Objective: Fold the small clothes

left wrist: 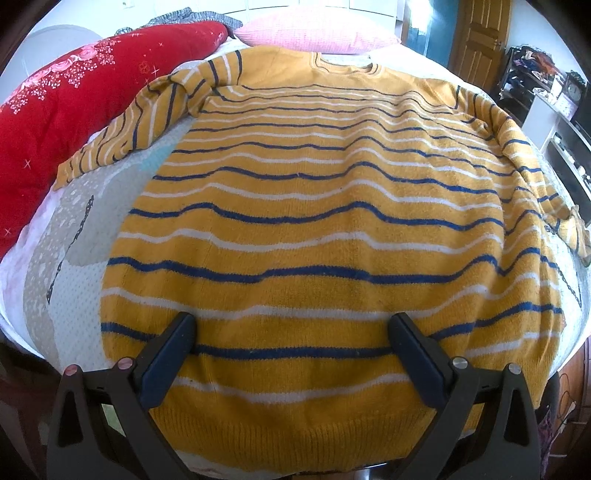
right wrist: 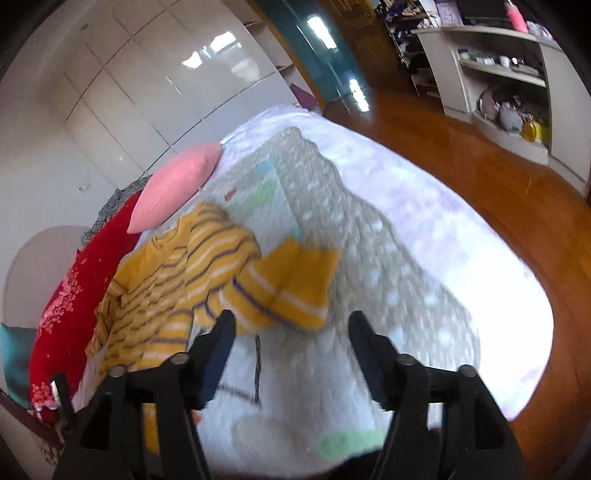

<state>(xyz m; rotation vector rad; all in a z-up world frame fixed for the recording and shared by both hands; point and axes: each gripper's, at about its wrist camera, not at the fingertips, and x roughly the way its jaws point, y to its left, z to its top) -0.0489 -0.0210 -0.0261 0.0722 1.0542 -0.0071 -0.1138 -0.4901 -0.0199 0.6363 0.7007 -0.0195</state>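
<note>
A mustard sweater (left wrist: 314,221) with blue and white stripes lies flat on the bed, hem nearest me and collar at the far side. Its left sleeve (left wrist: 147,122) stretches out toward the red quilt. The right sleeve (left wrist: 535,177) runs down the right edge. My left gripper (left wrist: 291,328) hovers open over the hem, with nothing pinched between its fingers. In the right wrist view the sweater (right wrist: 166,288) lies at the left, and a blurred sleeve cuff (right wrist: 288,284) sits just beyond my right gripper (right wrist: 291,319). That gripper is open, its pads clear of the cloth.
A red flowered quilt (left wrist: 74,103) lines the bed's left side and a pink pillow (left wrist: 314,33) lies beyond the collar. The pale patterned bed cover (right wrist: 388,258) spreads to the right of the sweater. Wooden floor (right wrist: 480,166) and white shelves (right wrist: 498,74) lie past the bed's edge.
</note>
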